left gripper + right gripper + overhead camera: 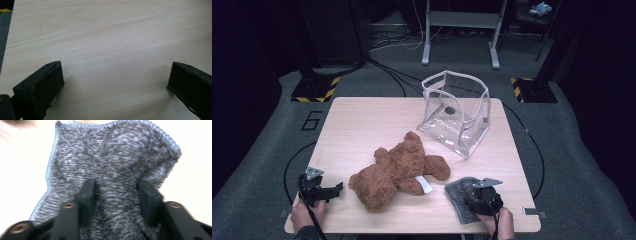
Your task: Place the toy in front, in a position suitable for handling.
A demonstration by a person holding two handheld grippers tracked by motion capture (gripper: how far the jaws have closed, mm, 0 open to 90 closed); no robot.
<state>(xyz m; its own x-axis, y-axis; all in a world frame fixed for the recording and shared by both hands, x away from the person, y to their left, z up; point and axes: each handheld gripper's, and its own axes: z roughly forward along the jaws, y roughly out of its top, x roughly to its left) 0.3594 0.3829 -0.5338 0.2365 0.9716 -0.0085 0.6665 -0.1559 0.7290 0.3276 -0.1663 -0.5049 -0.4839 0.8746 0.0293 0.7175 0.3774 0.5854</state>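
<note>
A grey knitted cloth lies near the table's front right edge, beside a brown teddy bear that lies on its side mid-table. My right gripper points down onto the cloth. In the right gripper view a raised fold of the cloth is bunched between the two jaws, and both pads press on it. My left gripper rests at the front left, just left of the bear and apart from it. Its jaws stand wide open over bare wood.
A clear plastic bag with white trim stands open at the back right of the light wooden table. A small dark item lies inside it. Cables and stand legs cross the grey floor beyond the table.
</note>
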